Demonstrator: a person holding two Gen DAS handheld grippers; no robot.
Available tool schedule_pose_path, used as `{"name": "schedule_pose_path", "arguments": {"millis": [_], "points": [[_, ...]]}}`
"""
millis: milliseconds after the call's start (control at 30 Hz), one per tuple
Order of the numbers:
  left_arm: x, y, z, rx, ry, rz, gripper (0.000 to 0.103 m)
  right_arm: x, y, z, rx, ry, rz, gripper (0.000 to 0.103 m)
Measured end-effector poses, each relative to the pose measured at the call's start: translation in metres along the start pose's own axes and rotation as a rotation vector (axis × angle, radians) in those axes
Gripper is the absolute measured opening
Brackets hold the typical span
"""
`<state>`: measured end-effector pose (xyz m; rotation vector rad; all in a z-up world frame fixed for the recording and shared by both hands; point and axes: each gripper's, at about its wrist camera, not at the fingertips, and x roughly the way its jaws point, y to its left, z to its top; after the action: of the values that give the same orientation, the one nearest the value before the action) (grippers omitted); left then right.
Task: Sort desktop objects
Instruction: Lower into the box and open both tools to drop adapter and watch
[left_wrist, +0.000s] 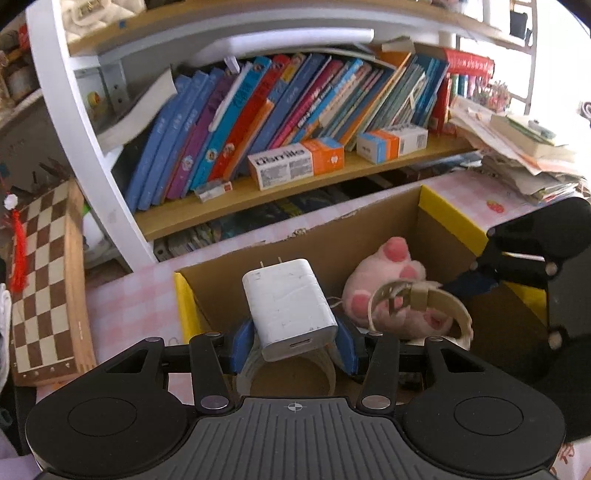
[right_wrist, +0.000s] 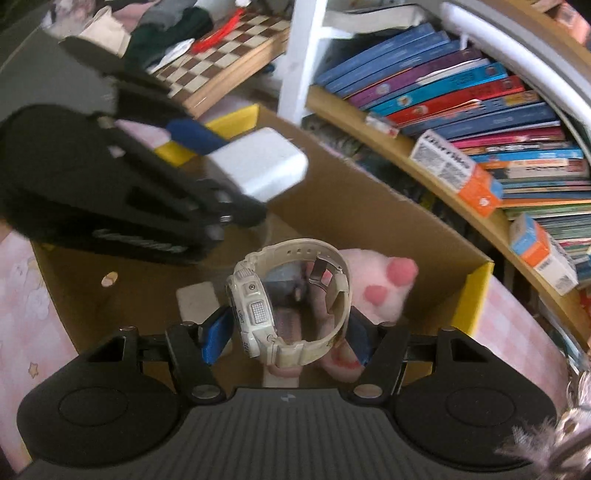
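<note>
The left claw pinches a hard, smooth white plastic charger block by its sides, and the right claw pinches a bendy cream plastic watch over the brown cardboard box.

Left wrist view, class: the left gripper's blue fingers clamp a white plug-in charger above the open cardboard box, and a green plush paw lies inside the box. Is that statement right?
Not quite. The plush paw is pink, not green, as the left wrist view shows. The rest holds: the left gripper clamps the white plug-in charger above the open cardboard box.
</note>
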<state>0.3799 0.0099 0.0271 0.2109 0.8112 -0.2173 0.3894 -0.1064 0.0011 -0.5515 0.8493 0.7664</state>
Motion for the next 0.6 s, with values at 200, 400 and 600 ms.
{"name": "schedule_pose_path", "arguments": {"millis": [200,400,600], "points": [[0.02,0.0,0.002,0.0,0.059,0.003,0.047,0.013,0.003,-0.001,-0.041,0.043,0.016,0.064],[0.03,0.0,0.003,0.01,0.097,0.004,0.047,0.019,0.002,0.001,-0.058,0.063,0.025,0.064],[0.032,-0.001,0.005,0.024,0.11,0.011,0.041,0.019,0.002,0.0,-0.058,0.068,0.03,0.064]]}}
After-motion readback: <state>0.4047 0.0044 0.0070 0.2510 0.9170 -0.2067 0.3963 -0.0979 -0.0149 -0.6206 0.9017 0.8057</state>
